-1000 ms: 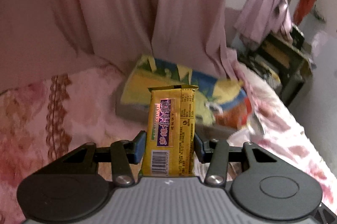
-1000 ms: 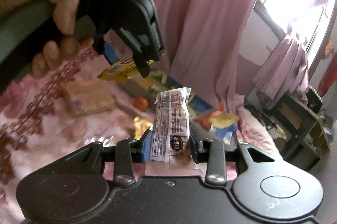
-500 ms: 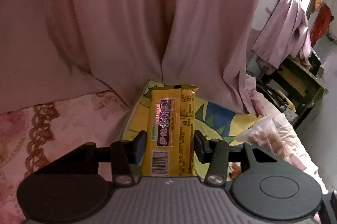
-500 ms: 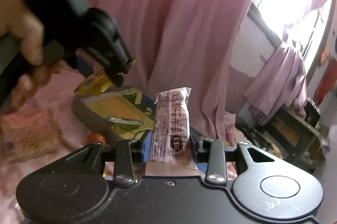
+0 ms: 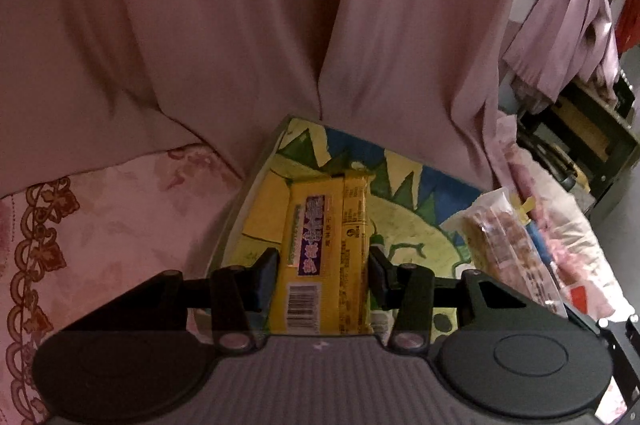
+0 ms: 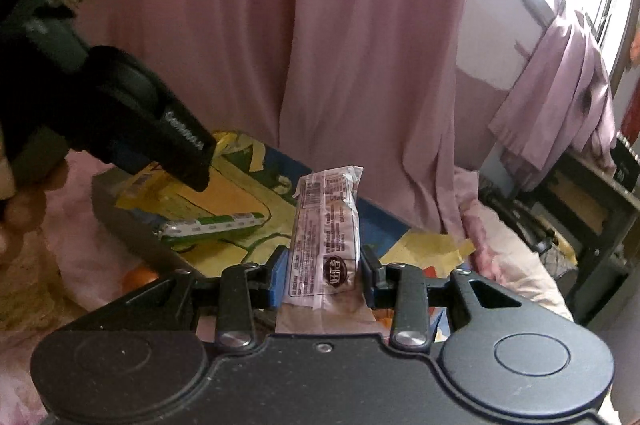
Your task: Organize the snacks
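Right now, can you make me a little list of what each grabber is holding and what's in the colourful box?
left gripper: shut on a yellow snack packet, held over the box
right gripper: shut on a clear snack packet
box: yellow, green and blue, sits on a pink bedspread
already in box: a green-and-white packet
behind: pink curtain
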